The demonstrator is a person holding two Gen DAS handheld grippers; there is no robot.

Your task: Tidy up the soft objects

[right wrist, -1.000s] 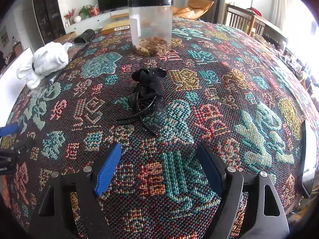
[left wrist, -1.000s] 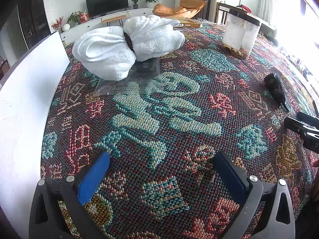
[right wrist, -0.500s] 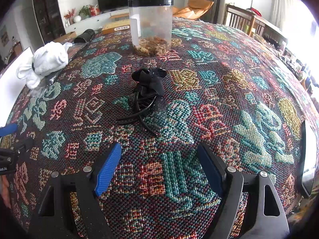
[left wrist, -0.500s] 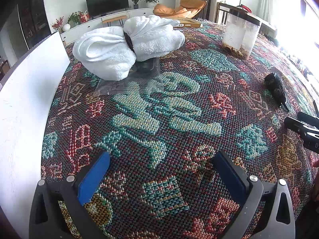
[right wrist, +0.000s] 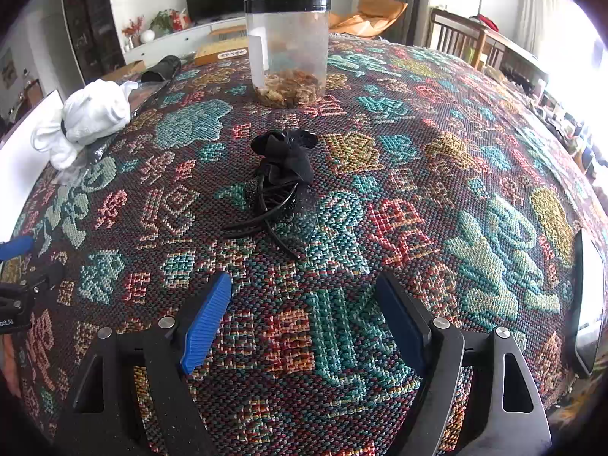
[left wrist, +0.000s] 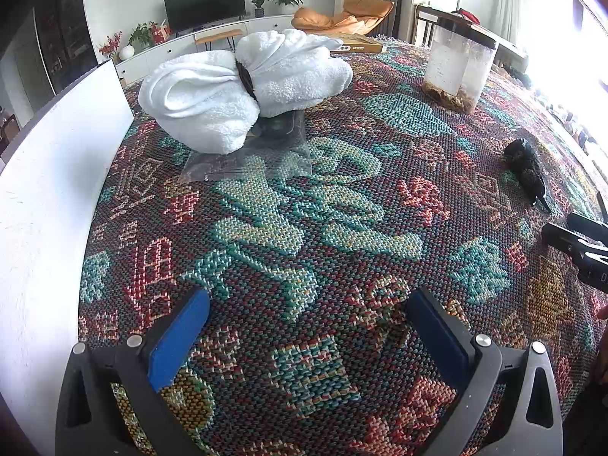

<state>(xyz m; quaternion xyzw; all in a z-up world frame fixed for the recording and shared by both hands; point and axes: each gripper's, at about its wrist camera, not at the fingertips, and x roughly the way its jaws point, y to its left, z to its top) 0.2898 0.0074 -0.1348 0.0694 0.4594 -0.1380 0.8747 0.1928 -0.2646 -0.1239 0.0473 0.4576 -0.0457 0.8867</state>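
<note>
A white towel bundle (left wrist: 243, 91), cinched in the middle by a dark band, lies on a clear plastic bag (left wrist: 247, 159) at the far left of the patterned tablecloth (left wrist: 304, 235); it also shows in the right wrist view (right wrist: 91, 117). A black headband with bow and netting (right wrist: 281, 182) lies mid-table, seen small in the left wrist view (left wrist: 526, 167). My left gripper (left wrist: 306, 306) is open and empty, well short of the towel. My right gripper (right wrist: 304, 292) is open and empty, just short of the headband.
A clear jar with a black lid (right wrist: 288, 49) holding dried bits stands behind the headband. A white board (left wrist: 45, 190) runs along the table's left edge. A flat box (right wrist: 220, 53) and a dark tube (right wrist: 163, 68) lie at the far end. A phone (right wrist: 589, 300) lies at the right edge.
</note>
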